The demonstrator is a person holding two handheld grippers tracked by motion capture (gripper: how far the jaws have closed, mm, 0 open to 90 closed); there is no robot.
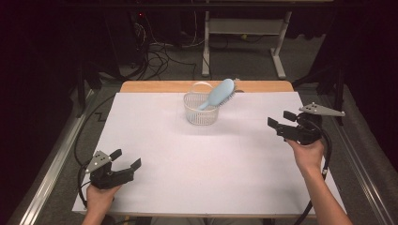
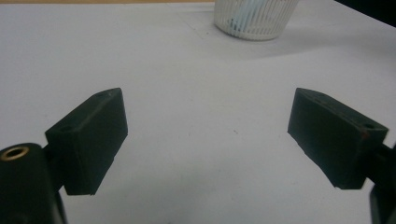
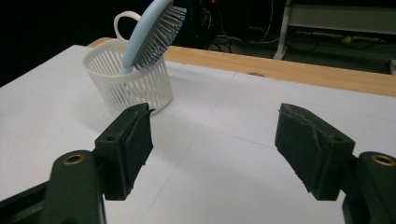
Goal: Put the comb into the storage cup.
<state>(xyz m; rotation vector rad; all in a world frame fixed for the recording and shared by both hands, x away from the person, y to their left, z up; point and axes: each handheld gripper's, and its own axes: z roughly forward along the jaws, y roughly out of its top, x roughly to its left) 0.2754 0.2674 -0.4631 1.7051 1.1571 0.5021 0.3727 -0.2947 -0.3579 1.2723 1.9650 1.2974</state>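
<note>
A white slotted basket (image 1: pixel 202 110) (image 3: pixel 135 81) (image 2: pixel 254 18) stands at the far middle of the white table. A light blue hairbrush (image 1: pixel 218 93) (image 3: pixel 152 32) leans in it, handle down, bristle head sticking out over the rim. My left gripper (image 1: pixel 126 158) (image 2: pixel 208 135) rests near the front left corner, open, with bare table between its jaws. My right gripper (image 1: pixel 280 118) (image 3: pixel 212 140) is held above the right side of the table, pointing towards the basket. It is open too and holds nothing.
White sheet (image 1: pixel 197 154) covers the wooden table (image 1: pixel 263 86), whose far edge shows as a bare strip. Cables trail from both grippers over the table's sides. Beyond the table are a desk frame (image 1: pixel 244 33) and floor cables (image 1: pixel 159 56).
</note>
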